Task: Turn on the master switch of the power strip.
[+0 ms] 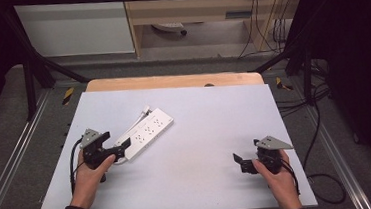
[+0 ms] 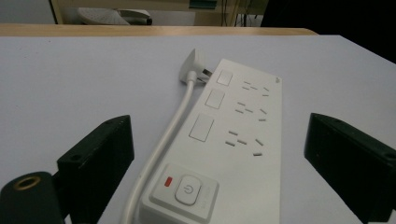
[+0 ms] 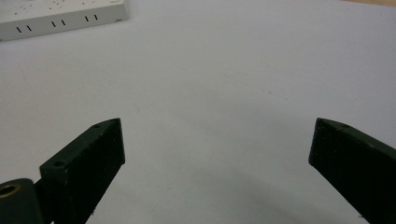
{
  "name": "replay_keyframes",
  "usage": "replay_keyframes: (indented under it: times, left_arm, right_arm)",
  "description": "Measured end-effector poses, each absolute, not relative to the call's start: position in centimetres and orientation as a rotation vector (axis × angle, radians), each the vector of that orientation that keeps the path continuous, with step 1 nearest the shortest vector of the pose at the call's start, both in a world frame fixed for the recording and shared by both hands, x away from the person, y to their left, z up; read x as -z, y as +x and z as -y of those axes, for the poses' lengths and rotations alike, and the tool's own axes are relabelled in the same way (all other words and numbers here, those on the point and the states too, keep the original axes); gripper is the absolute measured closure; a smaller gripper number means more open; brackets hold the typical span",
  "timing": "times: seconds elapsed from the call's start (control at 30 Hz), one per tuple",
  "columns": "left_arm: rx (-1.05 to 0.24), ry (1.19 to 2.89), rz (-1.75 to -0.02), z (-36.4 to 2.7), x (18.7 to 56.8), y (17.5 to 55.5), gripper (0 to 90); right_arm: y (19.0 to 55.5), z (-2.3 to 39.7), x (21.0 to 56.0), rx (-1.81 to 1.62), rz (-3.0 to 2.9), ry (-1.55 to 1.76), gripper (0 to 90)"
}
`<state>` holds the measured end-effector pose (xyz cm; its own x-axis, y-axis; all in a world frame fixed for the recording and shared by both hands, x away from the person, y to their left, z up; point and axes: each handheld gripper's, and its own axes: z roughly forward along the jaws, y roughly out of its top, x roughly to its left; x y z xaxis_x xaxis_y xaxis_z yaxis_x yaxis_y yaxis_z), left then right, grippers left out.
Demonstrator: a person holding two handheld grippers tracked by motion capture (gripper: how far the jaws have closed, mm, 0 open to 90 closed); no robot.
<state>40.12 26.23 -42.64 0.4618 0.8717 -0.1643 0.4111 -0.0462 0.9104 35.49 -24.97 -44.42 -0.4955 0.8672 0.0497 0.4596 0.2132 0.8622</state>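
Left of centre in the high view: white power strip (image 1: 145, 132) on the pale table (image 1: 201, 133), lying diagonally, cord alongside. Left gripper (image 1: 114, 145) jaws apart, straddling its switch end. Lower right: right gripper (image 1: 241, 163), jaws apart over bare table.

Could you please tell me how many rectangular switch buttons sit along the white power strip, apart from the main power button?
3: the white rectangular buttons run in a row beside the cable on the white plastic power strip: near, middle, far. None seem hidden.

Place: you work in a lab-like recording room.
Signs: black frame (image 1: 30, 71) around your table (image 1: 202, 148), loose cables (image 1: 320, 124) on grey carpet (image 1: 5, 128).
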Motion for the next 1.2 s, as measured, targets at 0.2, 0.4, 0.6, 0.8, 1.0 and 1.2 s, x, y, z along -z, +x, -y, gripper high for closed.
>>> replay_keyframes:
  times: [0.2,0.4,0.6,0.8,1.0,1.2]
  left_arm:
    - [-0.565,1.649,-1.137,-26.6,41.8,40.1,8.0]
    - [-0.57,1.644,-1.151,-27.0,40.8,40.0,7.9]
    - [-0.562,1.645,-1.142,-27.1,39.9,39.4,7.9]
    - [-0.572,1.648,-1.143,-27.4,39.2,38.6,7.6]
    - [-0.576,1.655,-1.136,-28.0,38.5,37.8,7.6]
    - [-0.58,1.654,-1.132,-28.6,38.1,37.1,7.6]
  right_arm:
    - [35.5,25.0,44.4,-1.218,-2.041,1.231,4.0]
    - [35.4,25.0,44.4,-1.221,-2.038,1.238,3.9]
    - [35.5,25.1,44.5,-1.213,-2.038,1.236,3.9]
    - [35.5,25.1,44.4,-1.216,-2.035,1.24,3.8]
    - [35.5,25.1,44.4,-1.217,-2.036,1.241,3.9]
    - [35.5,25.1,44.4,-1.214,-2.035,1.242,3.9]
